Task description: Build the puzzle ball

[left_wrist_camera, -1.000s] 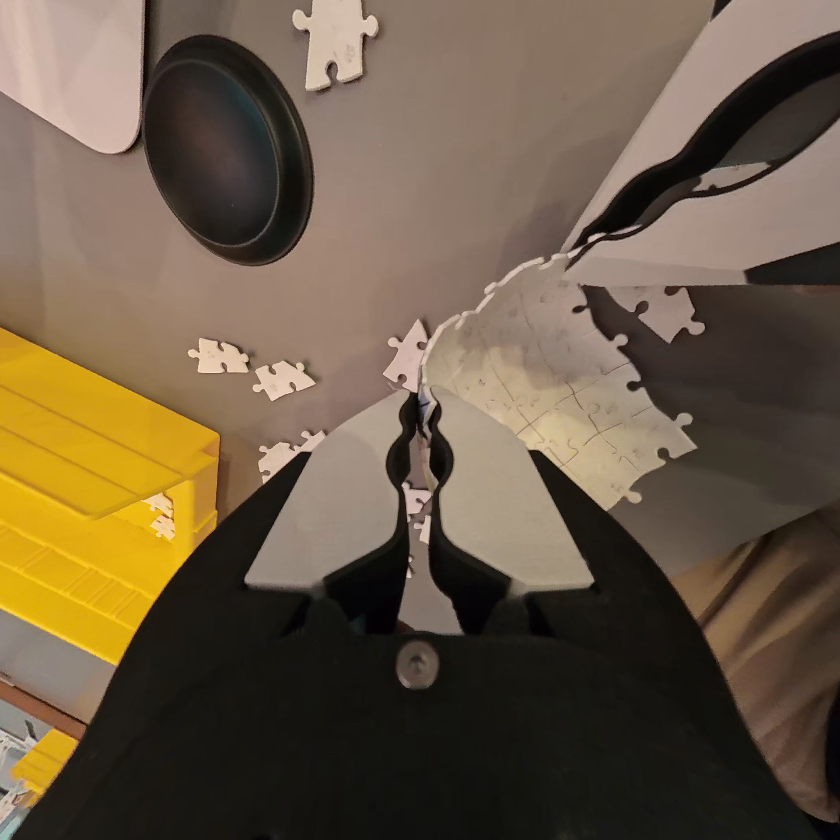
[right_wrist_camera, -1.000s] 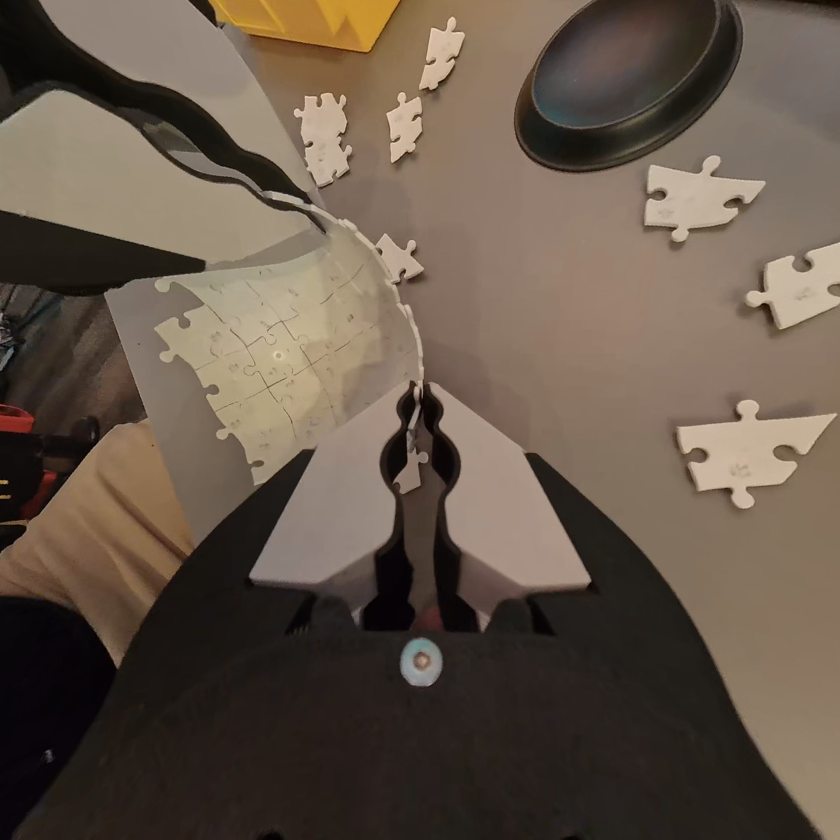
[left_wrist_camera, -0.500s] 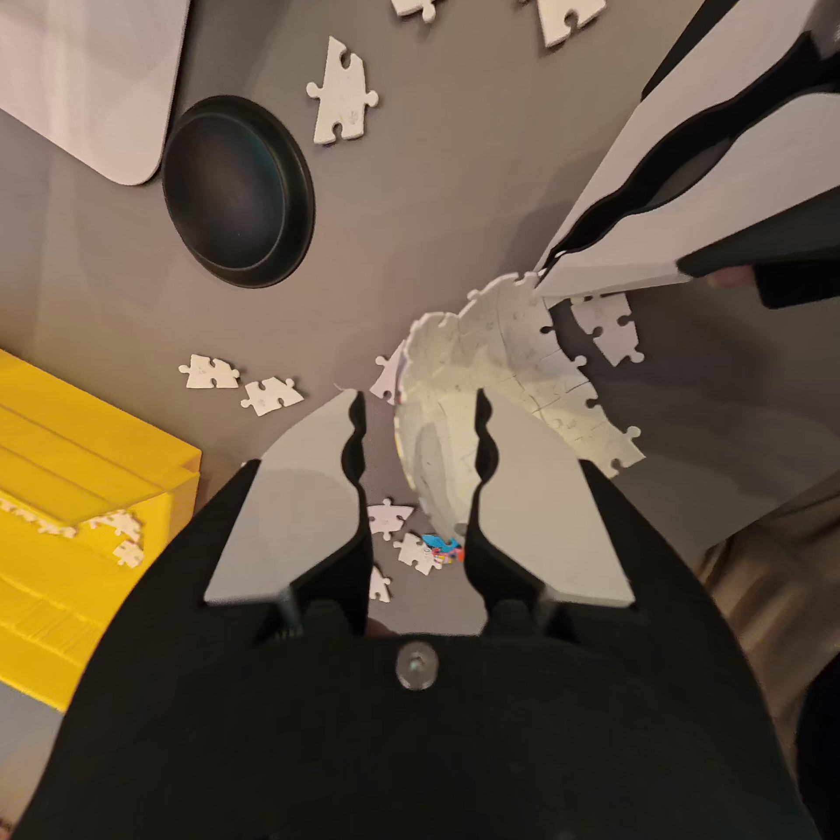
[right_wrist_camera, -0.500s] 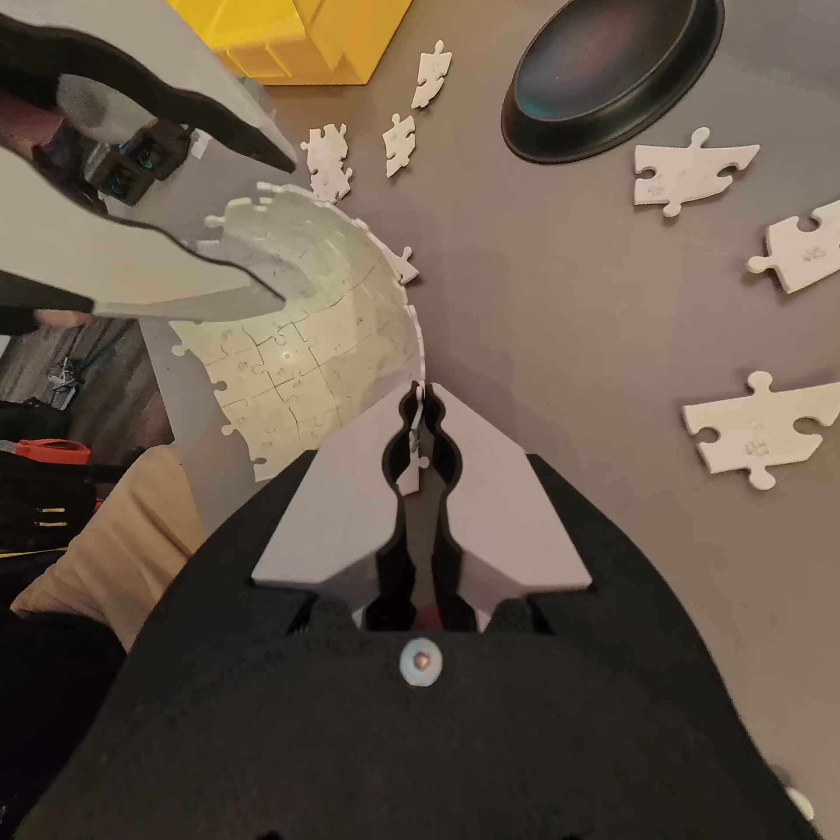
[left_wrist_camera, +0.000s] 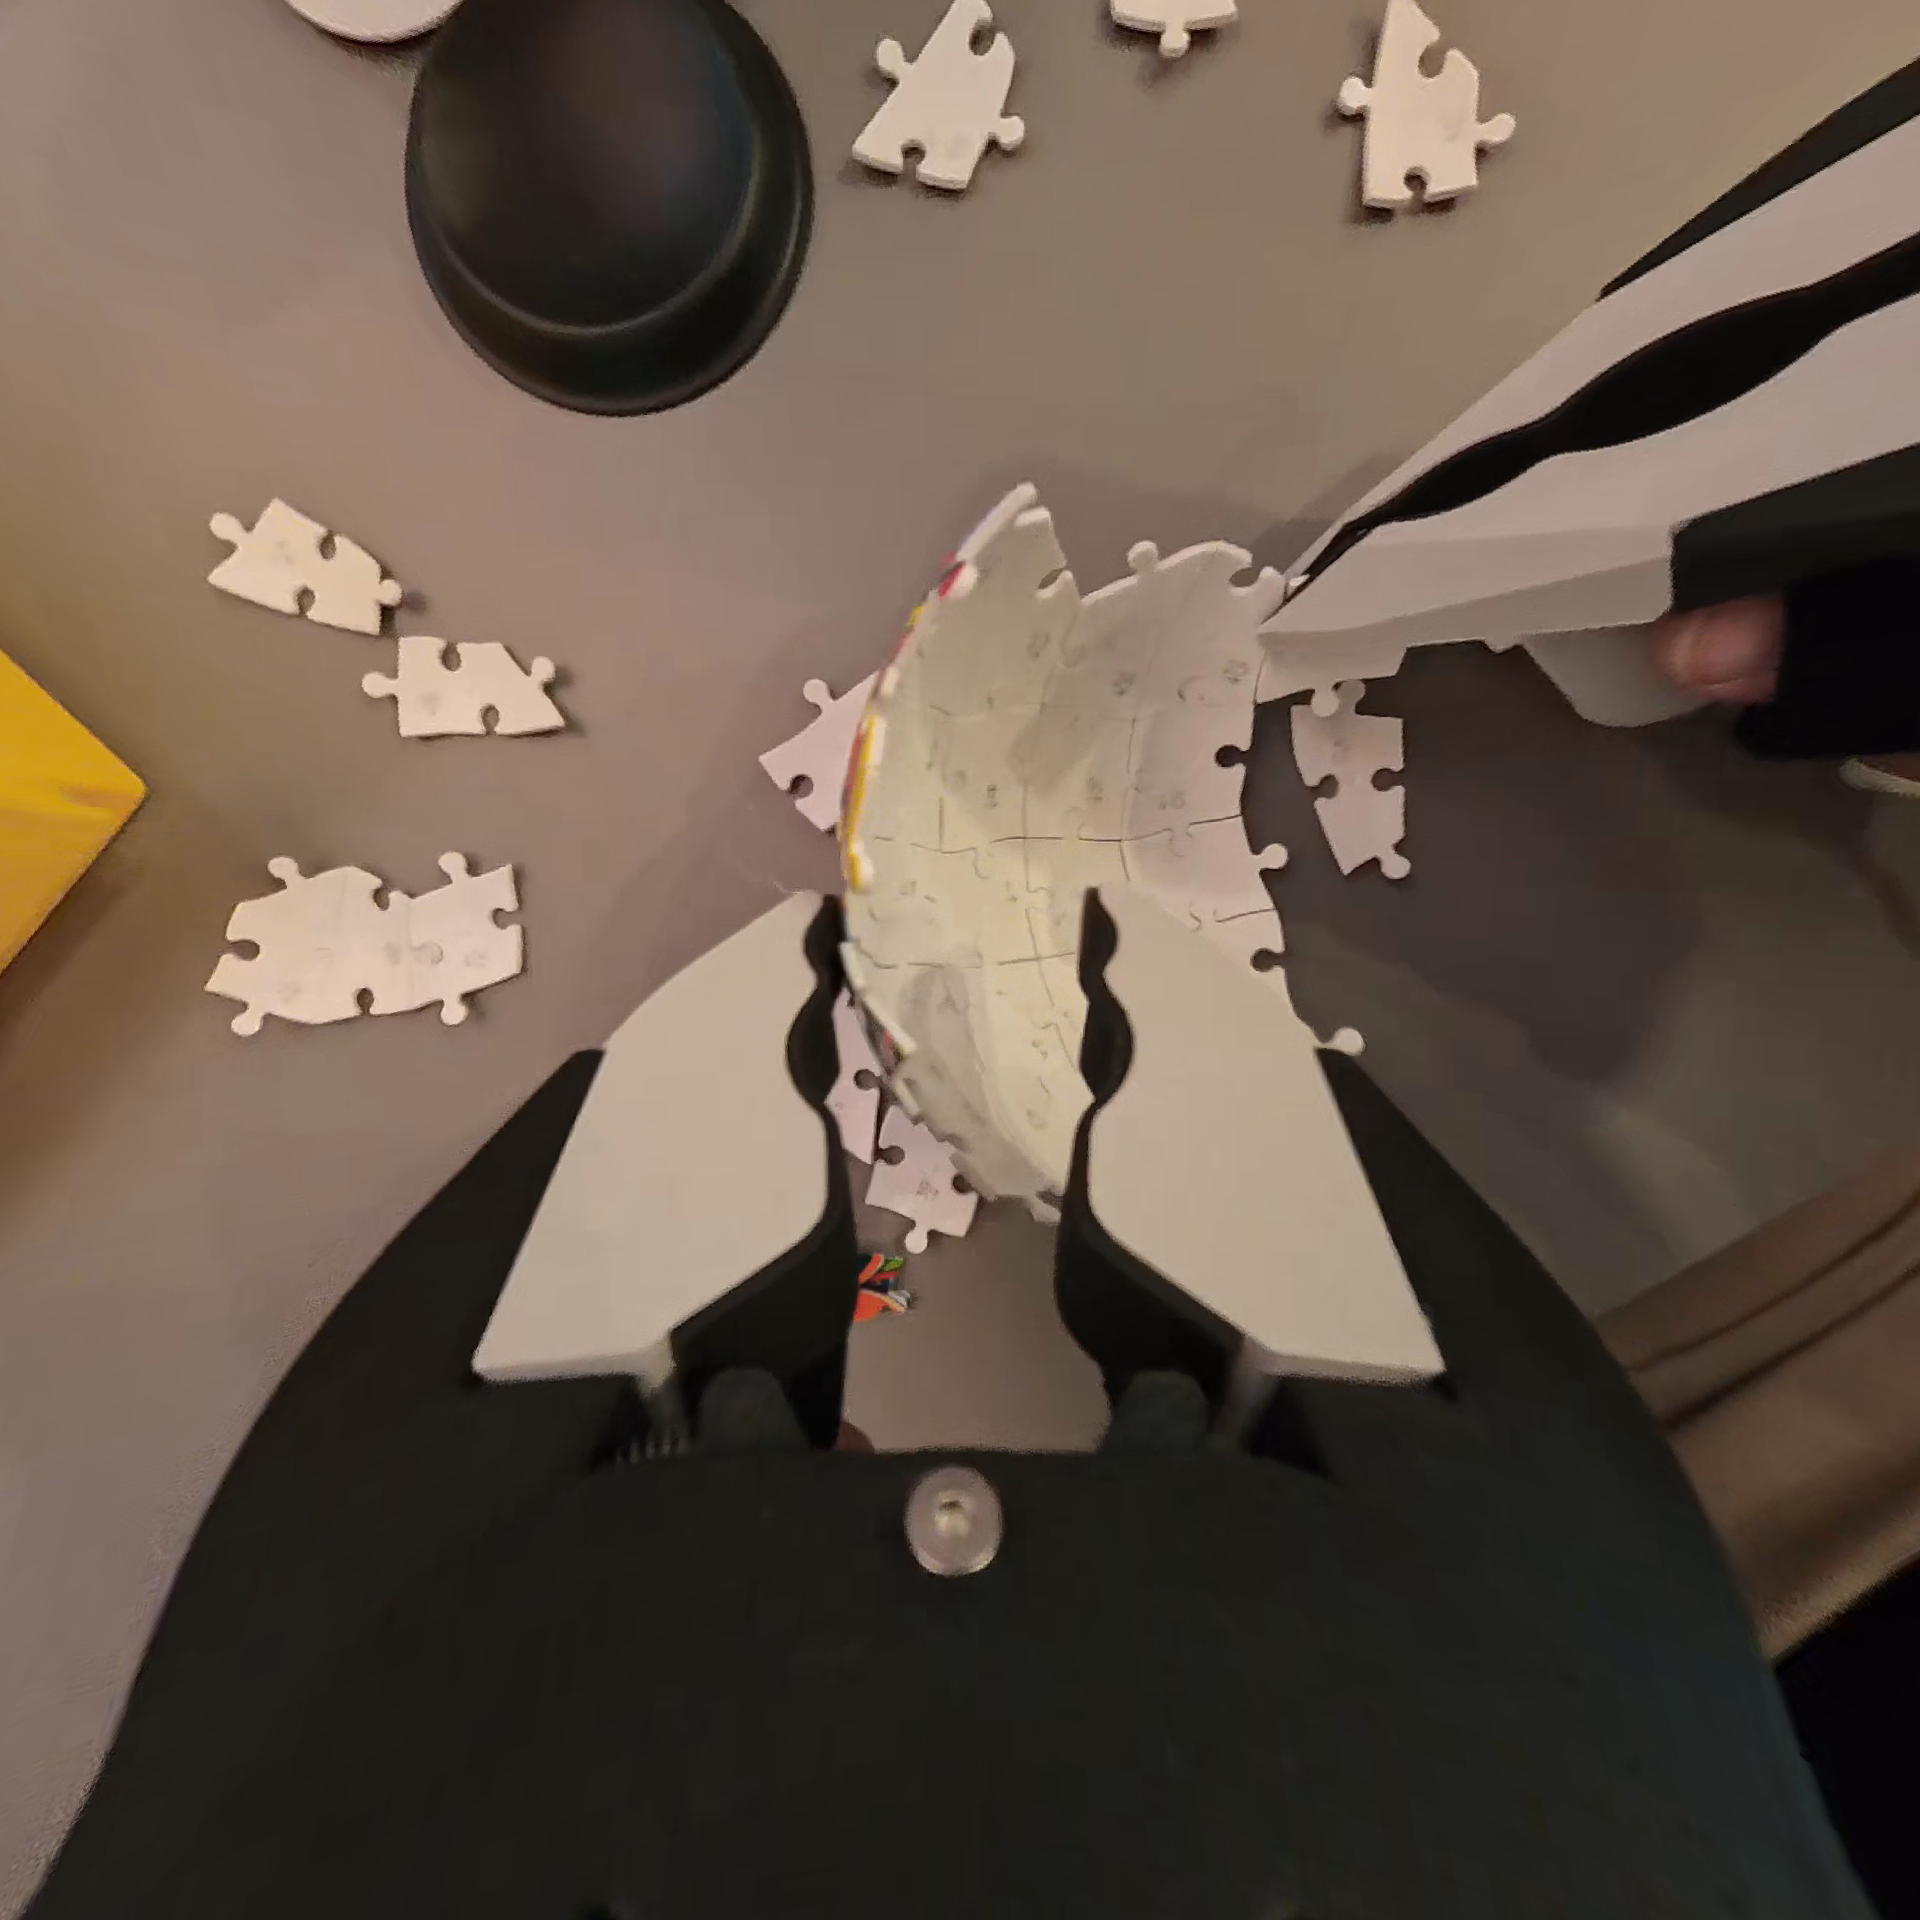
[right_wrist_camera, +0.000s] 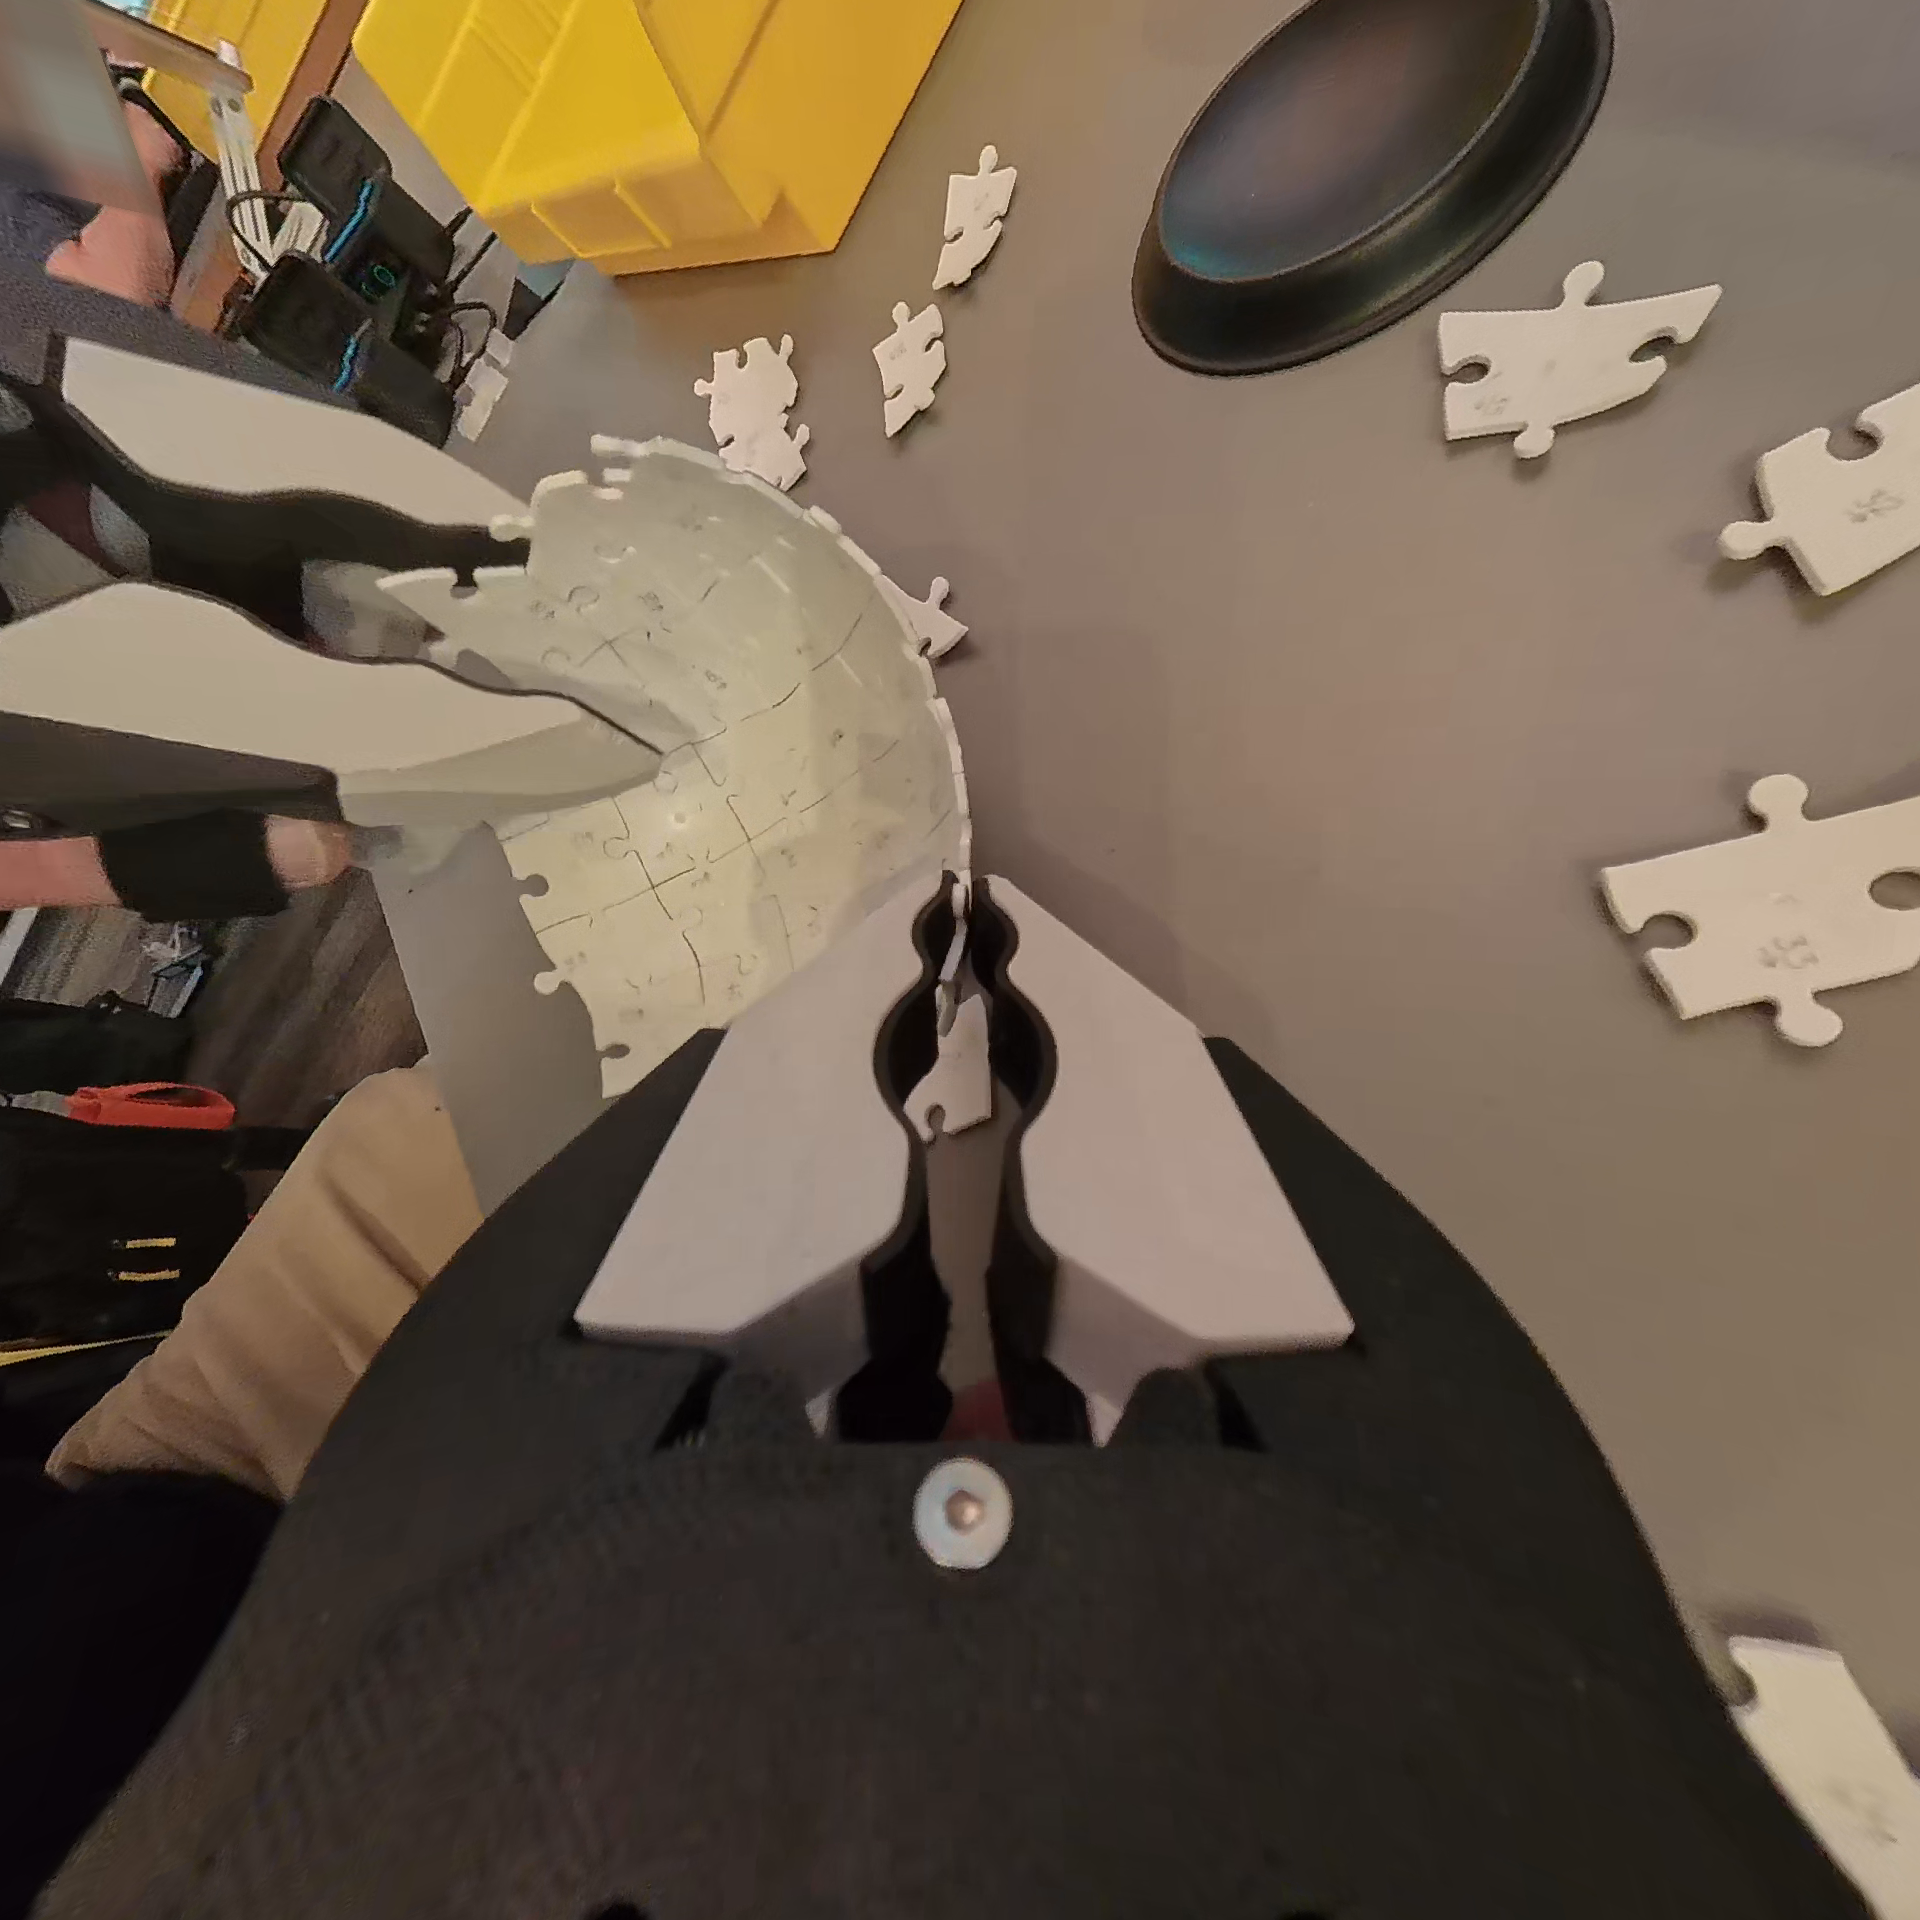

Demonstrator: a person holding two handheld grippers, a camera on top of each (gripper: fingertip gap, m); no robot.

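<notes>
Now | left tool agape astride puzzle shell | right tool clamps its rim | one black bowl

Plain grey tabletop under me, warm dim light on it. Yellow plastic bin sits at the far edge, dark wood-look floor past the side, some black electronics with cables back there.

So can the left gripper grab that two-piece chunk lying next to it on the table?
Probably yes. The left gripper is open and holds nothing, and the joined pair of pieces lies flat on bare table with nothing between them. It would need to pull off the half-built ball first.
</notes>
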